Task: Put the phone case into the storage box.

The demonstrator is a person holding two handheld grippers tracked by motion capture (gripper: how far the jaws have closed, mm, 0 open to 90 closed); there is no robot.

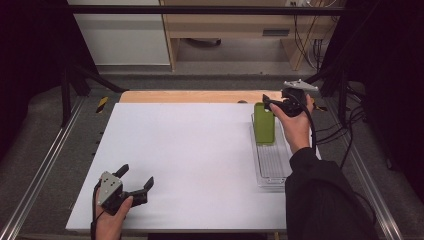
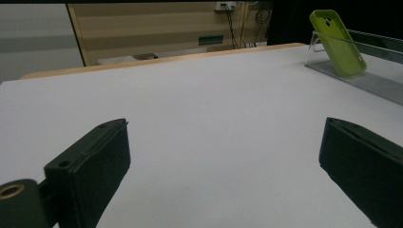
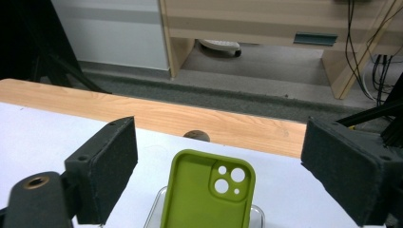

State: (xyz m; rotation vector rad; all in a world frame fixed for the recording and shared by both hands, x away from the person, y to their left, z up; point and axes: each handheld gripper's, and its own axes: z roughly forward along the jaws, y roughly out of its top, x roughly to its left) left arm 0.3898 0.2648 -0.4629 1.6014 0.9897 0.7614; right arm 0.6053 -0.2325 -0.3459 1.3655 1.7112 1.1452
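Green case [image 3: 205,190] propped in clear tray [image 1: 272,165], between spread jaws of right tool [image 1: 274,102] | left tool [image 1: 136,179] released, well apart, over bench [image 1: 190,150]

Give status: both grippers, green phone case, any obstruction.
Left gripper open, idle at near table edge. Right gripper open, at green phone case, not clamped. Case leans in clear tray. Nothing in the way.

— What sort of place is this?
— A lab or test room. A white worktop [image 1: 185,160] sits inside a black metal frame [image 1: 210,9], with aluminium rails [image 1: 37,175] along both sides.
— Anything else?
— Grey carpet [image 1: 210,80], loose cables [image 1: 305,35] hanging by a wooden desk [image 1: 235,22], white cabinet [image 1: 125,30] behind.
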